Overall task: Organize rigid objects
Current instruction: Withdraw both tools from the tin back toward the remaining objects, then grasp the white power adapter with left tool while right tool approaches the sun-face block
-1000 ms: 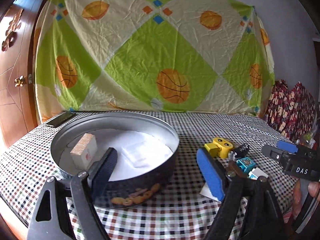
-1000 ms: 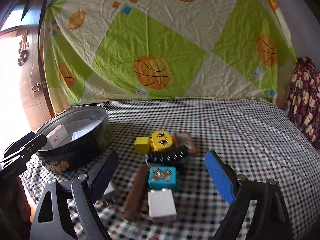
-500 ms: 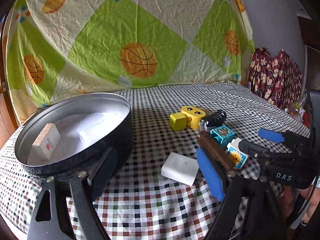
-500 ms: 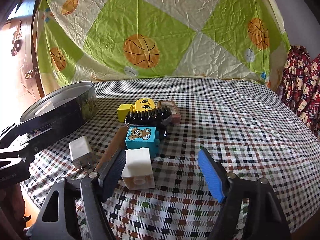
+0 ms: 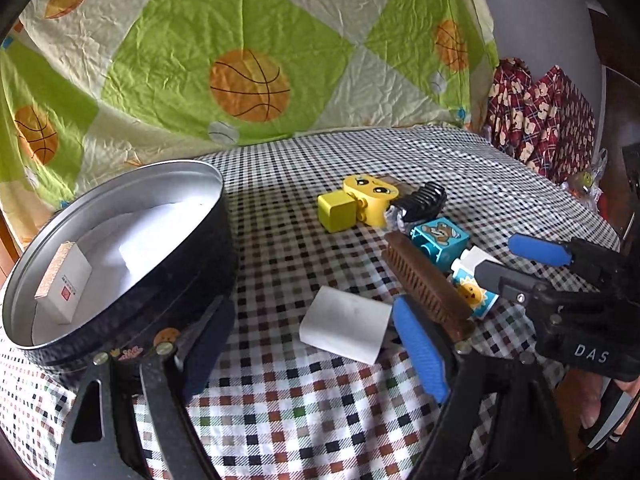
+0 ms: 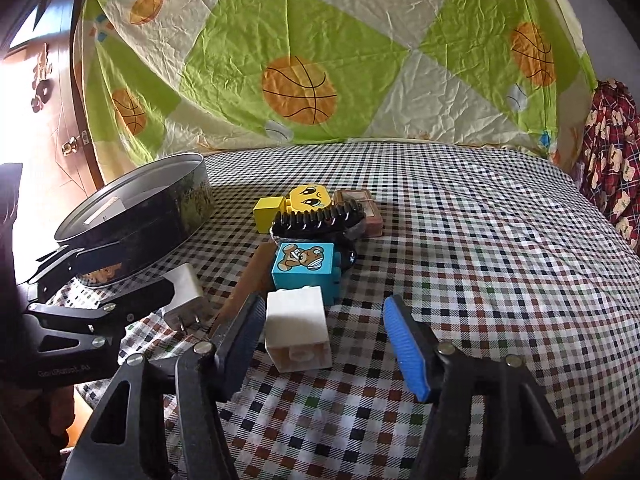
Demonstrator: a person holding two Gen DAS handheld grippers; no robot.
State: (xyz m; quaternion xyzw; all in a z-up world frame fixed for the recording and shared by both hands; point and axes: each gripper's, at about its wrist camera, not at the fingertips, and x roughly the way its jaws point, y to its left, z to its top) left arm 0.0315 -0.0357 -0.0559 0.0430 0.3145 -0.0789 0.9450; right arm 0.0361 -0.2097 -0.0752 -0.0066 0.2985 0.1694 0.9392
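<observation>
Since a second ago, our right claw (image 6: 324, 336) has sunk, jaws closing around the white block (image 6: 298, 332), right pad not touching; left claw (image 5: 308, 344) gapes empty.

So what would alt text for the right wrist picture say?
A two-fingered claw straddles a white toy block on a checked tablecloth, jaws closing but not gripping. Behind it: a bear block, other toys, a round tin.

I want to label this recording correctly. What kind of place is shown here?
Probably a room in a home, not a lab: a table under a checked tablecloth, a basketball-print bedsheet hung as a backdrop, and a carved wooden door at the left.
</observation>
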